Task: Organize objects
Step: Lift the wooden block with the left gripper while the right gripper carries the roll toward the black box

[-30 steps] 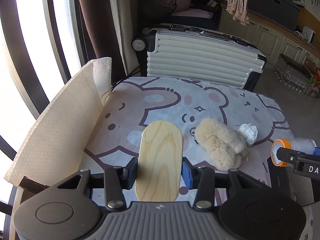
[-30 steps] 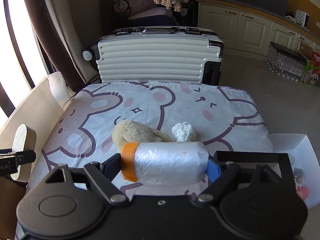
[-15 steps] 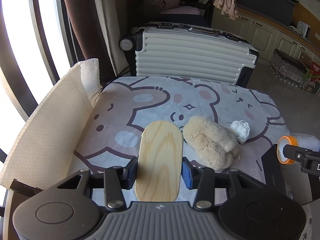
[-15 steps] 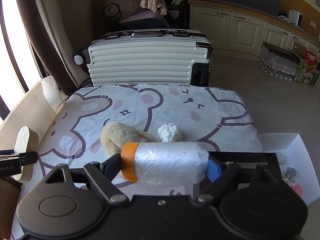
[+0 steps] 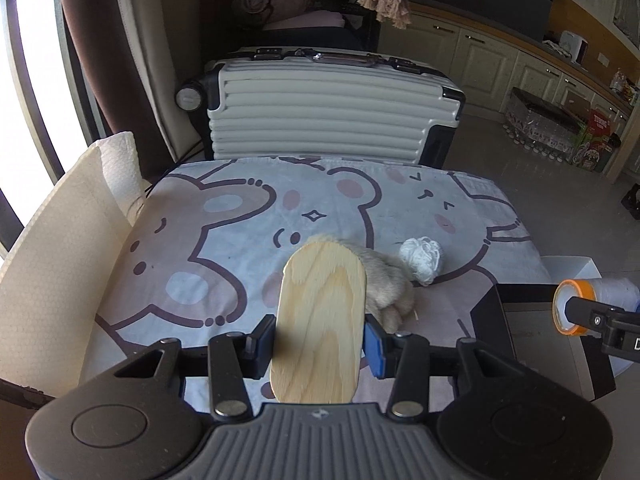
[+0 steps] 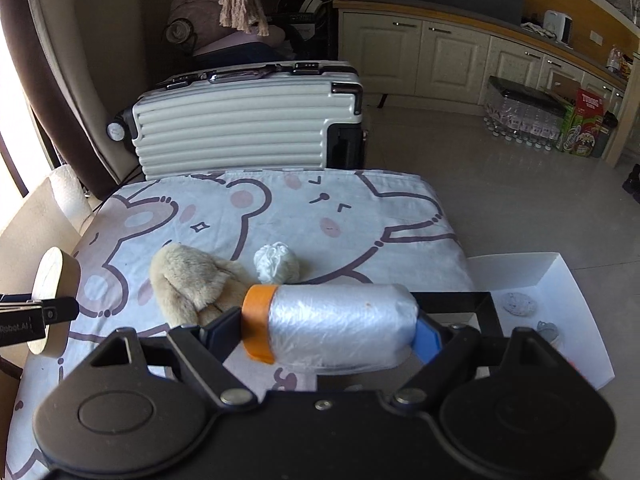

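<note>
Wooden board (image 5: 320, 320) lengthwise, film roll (image 6: 340, 326) crosswise

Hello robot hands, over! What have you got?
Left gripper shut on wooden board. Right gripper shut on plastic roll. Fluffy toy, yarn ball on table. Nothing blocking.

Daylight pours in from the window (image 5: 24, 92) at nine o'clock in both views, blown out to white glare, and lights the bedspread (image 5: 248, 240) evenly with soft shadows. The room at twelve o'clock stays dim, while the cabinets (image 6: 440, 56) at two o'clock are moderately lit. Fisheye distortion bends the edges, corners vignette dark, and focus is sharp with slight blur low down.
</note>
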`<state>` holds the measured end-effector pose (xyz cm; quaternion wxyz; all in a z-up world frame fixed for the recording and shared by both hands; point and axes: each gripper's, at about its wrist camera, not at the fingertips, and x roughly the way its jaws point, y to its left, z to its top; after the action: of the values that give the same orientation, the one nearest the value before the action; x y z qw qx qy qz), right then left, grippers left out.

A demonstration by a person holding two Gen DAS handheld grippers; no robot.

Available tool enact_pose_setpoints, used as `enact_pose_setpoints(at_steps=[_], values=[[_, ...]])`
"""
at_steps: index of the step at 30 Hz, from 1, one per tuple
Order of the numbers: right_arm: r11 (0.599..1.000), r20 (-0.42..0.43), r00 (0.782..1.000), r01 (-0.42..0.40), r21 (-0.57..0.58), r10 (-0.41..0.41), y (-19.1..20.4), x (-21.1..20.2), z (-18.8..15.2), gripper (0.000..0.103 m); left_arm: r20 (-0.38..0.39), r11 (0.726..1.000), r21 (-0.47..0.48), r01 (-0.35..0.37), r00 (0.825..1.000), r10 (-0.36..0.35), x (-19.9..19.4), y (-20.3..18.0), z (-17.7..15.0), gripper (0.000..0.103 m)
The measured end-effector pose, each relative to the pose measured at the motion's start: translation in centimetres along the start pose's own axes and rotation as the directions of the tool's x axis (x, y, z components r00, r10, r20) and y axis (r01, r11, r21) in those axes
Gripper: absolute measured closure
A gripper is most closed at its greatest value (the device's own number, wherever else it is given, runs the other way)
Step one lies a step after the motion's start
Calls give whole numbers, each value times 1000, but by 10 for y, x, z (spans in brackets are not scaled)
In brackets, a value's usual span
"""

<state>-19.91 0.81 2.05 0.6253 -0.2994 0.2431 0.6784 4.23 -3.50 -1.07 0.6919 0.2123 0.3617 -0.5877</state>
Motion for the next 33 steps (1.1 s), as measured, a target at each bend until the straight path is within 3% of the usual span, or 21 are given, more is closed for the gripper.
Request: enact_pose_setpoints(at_steps=[19,33], values=[[993,-1,998,69,93,-69,-68,-10,-16,17,-9,990,75,116,993,-116,10,-71,4,57],[988,-19,997,83,130,-81,-96,-4,-25,17,-3,984,50,173,985,-173,20,-105,7,57]])
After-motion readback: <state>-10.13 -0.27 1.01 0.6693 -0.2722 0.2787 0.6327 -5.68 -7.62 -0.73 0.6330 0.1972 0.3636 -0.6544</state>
